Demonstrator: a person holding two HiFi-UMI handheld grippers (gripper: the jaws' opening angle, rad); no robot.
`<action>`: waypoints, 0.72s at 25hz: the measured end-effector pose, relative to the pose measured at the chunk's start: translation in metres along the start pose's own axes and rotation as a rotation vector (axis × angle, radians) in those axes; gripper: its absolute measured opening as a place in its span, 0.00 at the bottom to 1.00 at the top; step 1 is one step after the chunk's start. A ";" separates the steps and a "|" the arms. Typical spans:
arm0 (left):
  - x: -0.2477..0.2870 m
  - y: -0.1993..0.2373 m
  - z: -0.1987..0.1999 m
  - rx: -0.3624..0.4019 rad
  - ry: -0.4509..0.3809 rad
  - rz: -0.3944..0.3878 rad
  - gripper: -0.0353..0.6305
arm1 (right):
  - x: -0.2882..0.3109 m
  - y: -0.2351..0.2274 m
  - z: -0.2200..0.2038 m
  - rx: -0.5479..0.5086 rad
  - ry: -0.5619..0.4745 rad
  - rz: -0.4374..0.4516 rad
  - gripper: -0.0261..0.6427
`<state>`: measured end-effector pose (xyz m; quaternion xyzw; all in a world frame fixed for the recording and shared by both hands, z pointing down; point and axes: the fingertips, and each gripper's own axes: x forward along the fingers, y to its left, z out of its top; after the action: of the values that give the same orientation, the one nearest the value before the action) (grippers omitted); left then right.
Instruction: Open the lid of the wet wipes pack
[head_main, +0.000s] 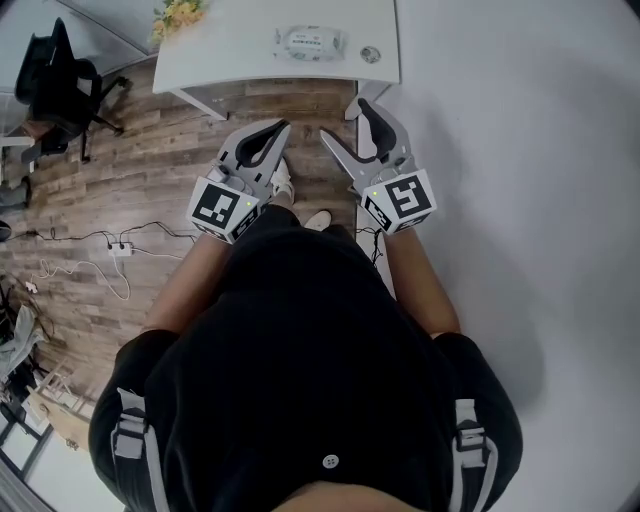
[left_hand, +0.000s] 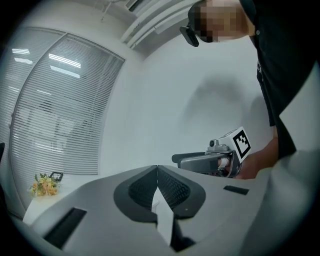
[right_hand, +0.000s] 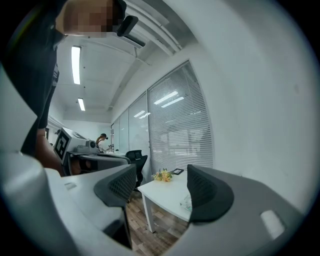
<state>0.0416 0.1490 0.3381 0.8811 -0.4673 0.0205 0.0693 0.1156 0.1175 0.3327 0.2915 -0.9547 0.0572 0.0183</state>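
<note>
Your left gripper (head_main: 282, 129): fingers pressed together. Your right gripper (head_main: 345, 122): fingers spread. Both mid-frame over wood floor (head_main: 150, 180). Wet wipes pack (head_main: 310, 42) lies on white tabletop (head_main: 230, 55), top centre, well apart from both.

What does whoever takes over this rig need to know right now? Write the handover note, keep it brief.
Left gripper: jaws together, nothing in them, held in the air short of the table.
Right gripper: jaws apart, empty, beside the left one.
Pale rectangular wet wipes pack: lies flat on the white table, ahead of both grippers, neither touching it.
Done: nothing yet; its lid seems to lie flat, though it is small in view.
Left: reach the pack, steady it, lift the lid.
</note>
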 end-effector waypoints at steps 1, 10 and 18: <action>0.008 0.008 0.001 -0.002 -0.003 -0.005 0.06 | 0.007 -0.006 -0.001 -0.003 0.008 -0.003 0.51; 0.058 0.081 0.008 -0.009 0.006 -0.041 0.06 | 0.075 -0.054 0.002 -0.020 0.047 -0.036 0.51; 0.087 0.145 0.014 -0.009 0.008 -0.050 0.06 | 0.134 -0.078 0.007 -0.042 0.077 -0.054 0.51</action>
<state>-0.0298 -0.0051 0.3483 0.8923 -0.4447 0.0202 0.0755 0.0480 -0.0221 0.3427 0.3141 -0.9461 0.0478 0.0629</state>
